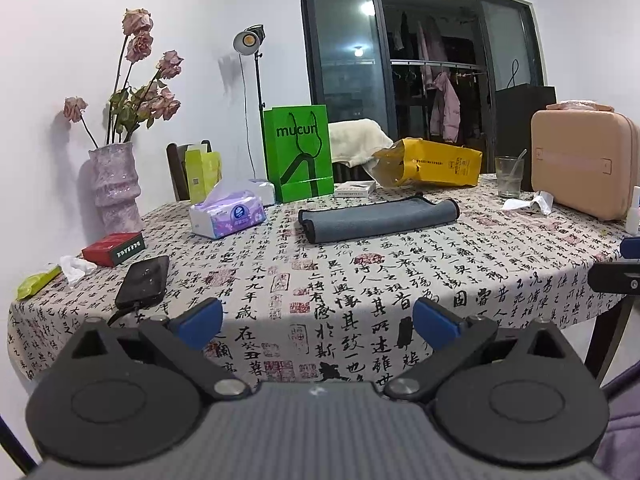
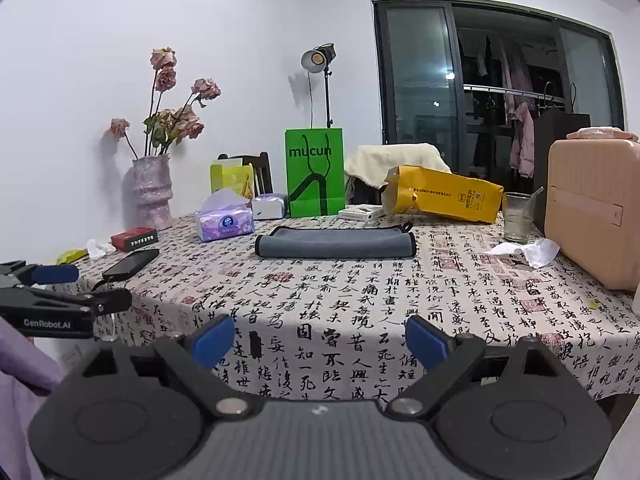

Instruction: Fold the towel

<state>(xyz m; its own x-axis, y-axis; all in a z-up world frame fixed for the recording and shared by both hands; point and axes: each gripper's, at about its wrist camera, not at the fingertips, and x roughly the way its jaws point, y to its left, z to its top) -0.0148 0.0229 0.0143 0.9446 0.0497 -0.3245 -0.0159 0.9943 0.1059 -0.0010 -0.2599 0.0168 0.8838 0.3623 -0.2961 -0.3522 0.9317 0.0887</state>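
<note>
A grey towel with black edging lies folded in a long flat strip on the far middle of the table; it also shows in the right wrist view. My left gripper is open and empty, held back above the table's near edge, well short of the towel. My right gripper is open and empty too, also at the near edge. The left gripper shows at the left edge of the right wrist view. The right gripper's tip shows at the right edge of the left wrist view.
The table wears a calligraphy-print cloth. Around the towel stand a tissue pack, green bag, yellow bag, glass, pink case, vase, red box and phone.
</note>
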